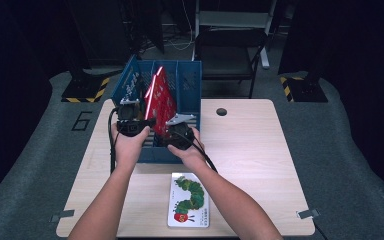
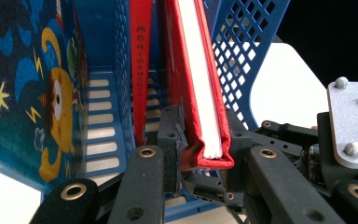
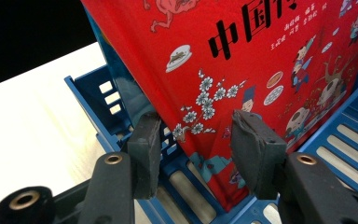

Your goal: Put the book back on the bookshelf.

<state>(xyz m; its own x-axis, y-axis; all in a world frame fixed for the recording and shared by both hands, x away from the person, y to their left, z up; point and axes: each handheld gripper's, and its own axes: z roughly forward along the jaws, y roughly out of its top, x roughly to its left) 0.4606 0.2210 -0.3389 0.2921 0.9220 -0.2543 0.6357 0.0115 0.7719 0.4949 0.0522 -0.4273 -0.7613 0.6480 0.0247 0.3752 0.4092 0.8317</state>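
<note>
Table (image 1: pixel 260 150): caterpillar book (image 1: pixel 190 200) behind hands; blue rack (image 1: pixel 190 80) walls flank red book (image 1: pixel 161 97).

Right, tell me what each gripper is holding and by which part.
The left gripper clamps the red hardcover book by its bottom corner at the page-edge side. The right gripper holds nothing; its jaws stand open against the book's front cover.

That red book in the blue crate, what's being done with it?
A person is using handheld tongs to stand a red hardcover picture book in a blue perforated plastic file crate on the pale wooden table. The left tongs are clamped on the book's lower corner. The right tongs straddle its cover, pads not clearly pressing. A second red book already stands there. A white caterpillar picture book lies flat near the table's front edge.
</note>
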